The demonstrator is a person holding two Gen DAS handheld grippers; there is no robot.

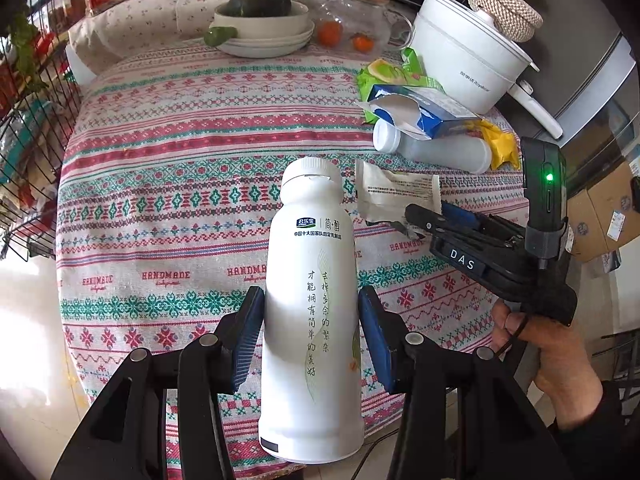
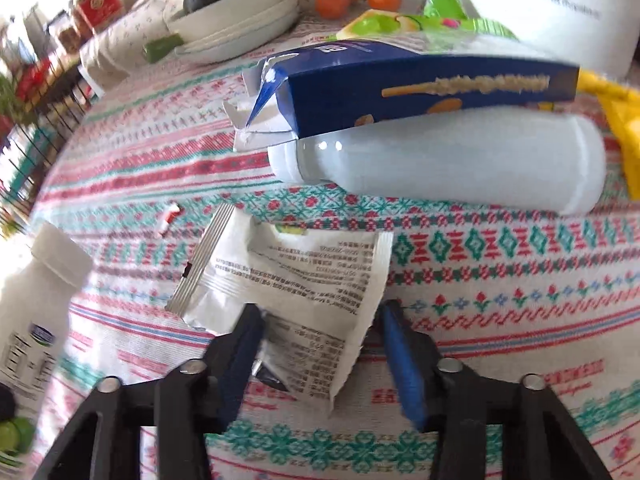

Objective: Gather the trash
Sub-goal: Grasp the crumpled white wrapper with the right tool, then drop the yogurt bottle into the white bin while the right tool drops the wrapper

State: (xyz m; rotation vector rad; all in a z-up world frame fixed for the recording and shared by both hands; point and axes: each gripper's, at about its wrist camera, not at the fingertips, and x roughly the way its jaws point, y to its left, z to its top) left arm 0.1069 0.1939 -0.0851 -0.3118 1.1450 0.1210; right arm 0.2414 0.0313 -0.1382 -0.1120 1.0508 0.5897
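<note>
Surface: a table is wearing a patterned tablecloth (image 1: 192,160) in red, teal and white bands, with the word "HANDMADE" woven along one band.
Far side of table: a stack of white plates and a bowl (image 1: 264,28) is carrying a dark green squash (image 1: 258,2); small oranges (image 1: 362,42) are lying near it, and a white electric pot (image 1: 464,56) is standing at the right with a woven lidded basket (image 1: 502,6) behind it.
Room: a black wire rack (image 1: 28,120) is running along the left edge, and cardboard boxes (image 1: 600,216) are sitting on the floor at the right.
Trash pile: a blue carton (image 2: 420,84) with a torn-open end is lying across a second white bottle (image 2: 452,164), which is resting on its side; a green snack bag (image 2: 440,16) is lying behind them and a yellow wrapper (image 2: 616,120) at the right.
Left gripper (image 1: 312,324): its blue pads are pressing against both sides of an upright white yogurt bottle (image 1: 312,300), cap on, clamping it around the middle.
Right gripper (image 2: 320,344): its fingers are standing apart, one on each side of the near end of a white printed sachet (image 2: 296,280).
Sachet: it is lying flat on the cloth, just in front of the sideways bottle; whether the pads are touching it is unclear.
</note>
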